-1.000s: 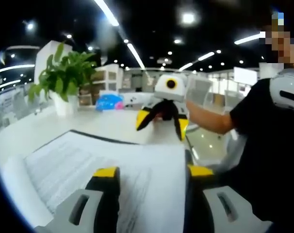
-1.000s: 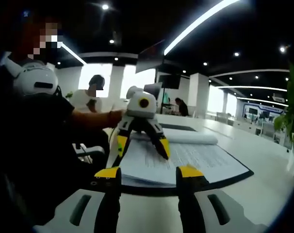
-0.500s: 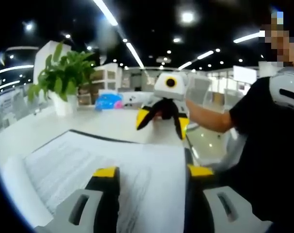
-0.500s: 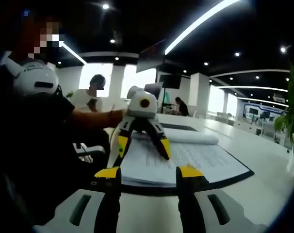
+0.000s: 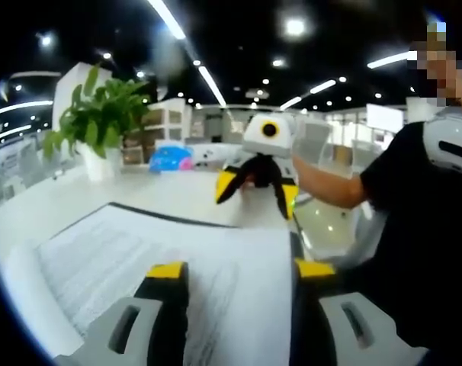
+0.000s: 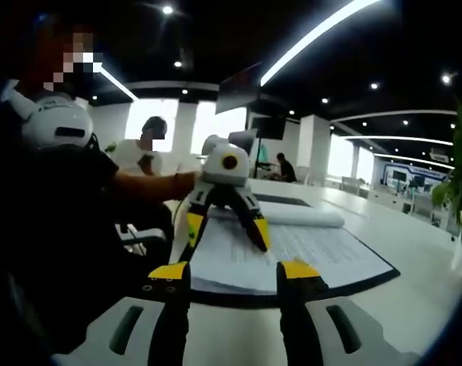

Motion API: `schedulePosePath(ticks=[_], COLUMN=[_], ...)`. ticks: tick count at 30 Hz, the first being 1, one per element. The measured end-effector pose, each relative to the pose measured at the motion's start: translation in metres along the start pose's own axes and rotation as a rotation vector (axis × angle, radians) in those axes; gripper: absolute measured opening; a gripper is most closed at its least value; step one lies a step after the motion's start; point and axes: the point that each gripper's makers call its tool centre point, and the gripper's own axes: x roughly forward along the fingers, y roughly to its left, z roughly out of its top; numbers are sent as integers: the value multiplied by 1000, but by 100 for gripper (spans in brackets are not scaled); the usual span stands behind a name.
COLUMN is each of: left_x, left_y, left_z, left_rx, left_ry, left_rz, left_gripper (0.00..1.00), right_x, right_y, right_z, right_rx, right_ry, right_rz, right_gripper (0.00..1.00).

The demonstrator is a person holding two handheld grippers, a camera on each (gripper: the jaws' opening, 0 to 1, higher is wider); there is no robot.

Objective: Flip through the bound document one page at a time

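Your bound document (image 6: 292, 255) lies open on the white table (image 6: 414, 305), directly under your left claw (image 5: 231, 268) and just ahead of your right claw (image 6: 232, 271). Both are spread wide and hold nothing. In the right gripper view the left claw (image 6: 222, 223) straddles the near corner of the top page, its yellow tips down at the paper. The likely slip: spread tips dragging across the sheet could crease it or catch several pages at once instead of one. Turned pages sit curled in a roll (image 6: 292, 217) at the far side, and may spring back. The document's dark backing edge runs close to the table's near edge by your body; bare table opens beyond, toward the potted plant (image 5: 101, 122).
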Motion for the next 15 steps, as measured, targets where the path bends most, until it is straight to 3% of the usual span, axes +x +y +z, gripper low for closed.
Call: schedulePosePath(ticks=[15], left_x=[-2], left_y=[1], left_z=[5], left_rx=[-6], left_ry=[-27], left_rz=[2], left_gripper=[51], right_x=[3], right_y=[4], right_z=[0], right_rx=[-19], right_ry=[6], right_rz=[20], right_gripper=[48])
